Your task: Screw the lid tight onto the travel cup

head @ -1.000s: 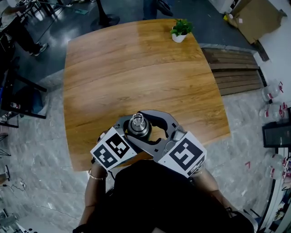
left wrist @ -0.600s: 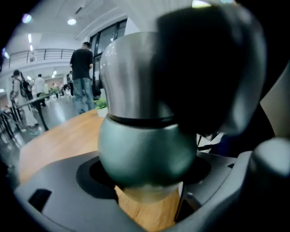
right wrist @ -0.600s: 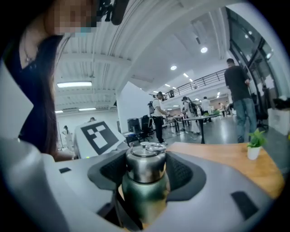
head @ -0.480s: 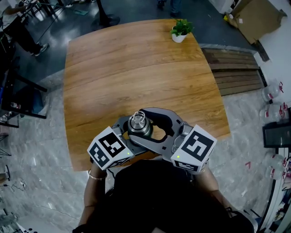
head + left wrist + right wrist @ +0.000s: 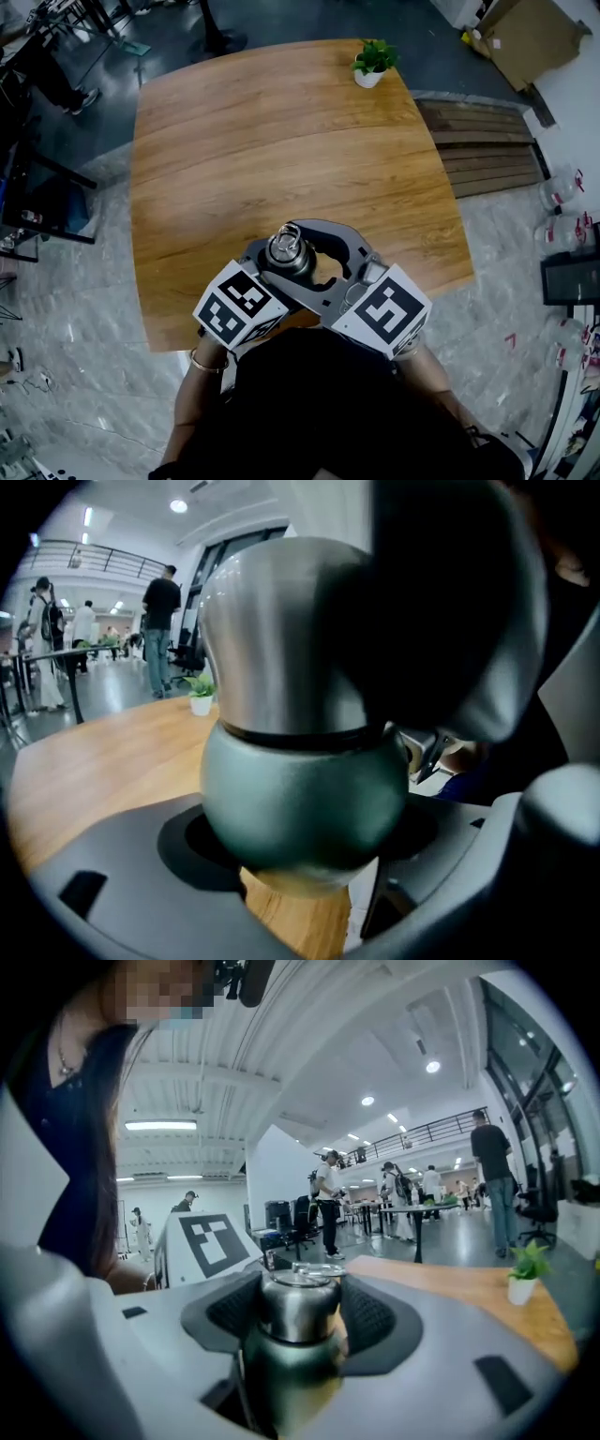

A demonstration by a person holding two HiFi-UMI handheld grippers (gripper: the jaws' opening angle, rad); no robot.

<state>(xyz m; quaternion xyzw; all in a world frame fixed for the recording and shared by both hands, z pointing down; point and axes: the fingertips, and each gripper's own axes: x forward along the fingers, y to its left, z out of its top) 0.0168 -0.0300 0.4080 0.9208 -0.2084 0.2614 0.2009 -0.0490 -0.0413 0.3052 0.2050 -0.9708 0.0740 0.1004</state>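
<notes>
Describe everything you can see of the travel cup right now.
The travel cup has a rounded, matte dark-green body and a brushed-steel lid, with a dark seam between them. It is upright near the front edge of the wooden table, close to the person. The left gripper clamps the green body; the right gripper clamps the lid. Whether its base rests on the table is unclear.

No legible text, brand or number in any view. Marker cubes [image 5: 242, 309] — black-and-white square patterns only, no letters.
</notes>
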